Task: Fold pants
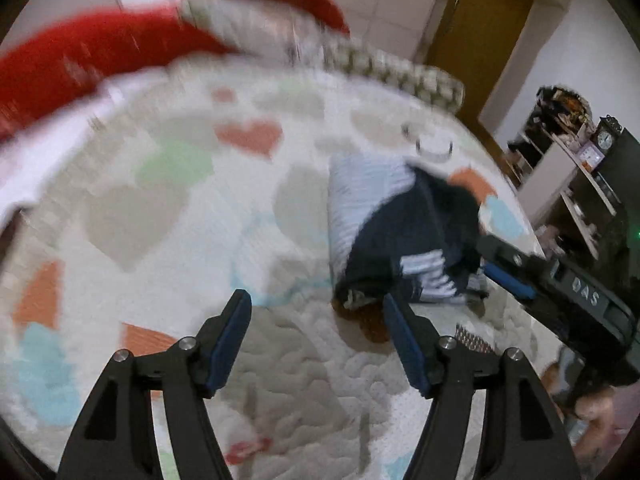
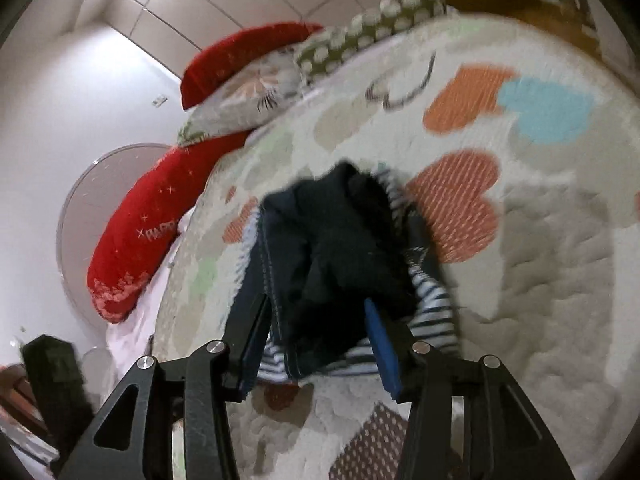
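The pants [image 1: 412,236] are a dark navy pair with blue-and-white striped parts, lying bunched on the heart-patterned bedspread [image 1: 172,208]. My left gripper [image 1: 316,312] is open and empty, just left of and in front of the pile. The right gripper [image 1: 508,276] shows at the pile's right edge in the left wrist view. In the right wrist view the pants [image 2: 328,264] lie between the open fingers of my right gripper [image 2: 316,316], which straddle the near end of the pile. Both views are blurred.
Red pillows [image 1: 100,52] and a dotted green pillow [image 1: 400,68] lie at the head of the bed. A shelf unit [image 1: 572,176] and a brown door [image 1: 476,28] stand beyond the bed's right side. A floral pillow [image 2: 244,96] lies among the red ones.
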Tool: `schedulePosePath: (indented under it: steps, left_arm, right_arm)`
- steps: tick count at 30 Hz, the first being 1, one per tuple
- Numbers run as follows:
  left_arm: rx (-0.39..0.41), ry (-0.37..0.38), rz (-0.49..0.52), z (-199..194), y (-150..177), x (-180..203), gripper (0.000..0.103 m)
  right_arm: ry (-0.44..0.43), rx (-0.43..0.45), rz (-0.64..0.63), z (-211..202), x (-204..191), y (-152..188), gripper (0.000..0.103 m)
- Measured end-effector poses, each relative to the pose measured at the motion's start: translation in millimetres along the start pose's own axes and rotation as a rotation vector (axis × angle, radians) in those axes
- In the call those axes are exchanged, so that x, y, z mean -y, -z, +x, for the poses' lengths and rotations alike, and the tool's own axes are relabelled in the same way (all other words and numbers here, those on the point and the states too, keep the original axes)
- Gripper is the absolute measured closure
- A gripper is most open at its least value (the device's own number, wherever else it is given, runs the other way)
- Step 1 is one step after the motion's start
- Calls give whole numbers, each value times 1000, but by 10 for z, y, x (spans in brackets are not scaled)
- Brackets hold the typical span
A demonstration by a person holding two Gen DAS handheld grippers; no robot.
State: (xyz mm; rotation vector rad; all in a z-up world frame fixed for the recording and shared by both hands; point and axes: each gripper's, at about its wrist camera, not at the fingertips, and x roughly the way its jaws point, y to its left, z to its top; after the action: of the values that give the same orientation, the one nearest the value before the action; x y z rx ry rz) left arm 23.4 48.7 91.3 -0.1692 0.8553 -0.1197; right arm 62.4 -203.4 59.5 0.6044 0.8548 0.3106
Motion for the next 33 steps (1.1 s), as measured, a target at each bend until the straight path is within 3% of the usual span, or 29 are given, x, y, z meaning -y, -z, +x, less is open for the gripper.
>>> schedulePosePath:
  steps: [5, 9, 12, 16, 20, 26, 33]
  left_arm:
    - [352, -157, 3, -871, 89, 93, 0]
    - [570, -224, -31, -1448, 182, 99, 0]
    - [630, -189, -60, -1740, 223, 67, 0]
    - [611, -104, -56, -1912, 208, 71, 0]
    - [544, -71, -9, -1905, 191, 163, 0]
    - [393, -115, 58, -1667, 308, 363, 0]
    - [242, -91, 98, -1350, 485, 479, 0]
  right_arm:
    - [78, 116, -80, -481, -146, 168, 50]
    - [142, 182, -87, -816, -175, 417, 45]
    - [171, 198, -89, -989, -206, 598, 45]
    - [212, 224, -146, -1143, -356, 767, 44]
    - [272, 263, -212, -1245, -543, 888, 35]
    - [307, 203, -210, -1149, -508, 1035, 32]
    - [382, 167, -234, -1056, -446, 1195, 32]
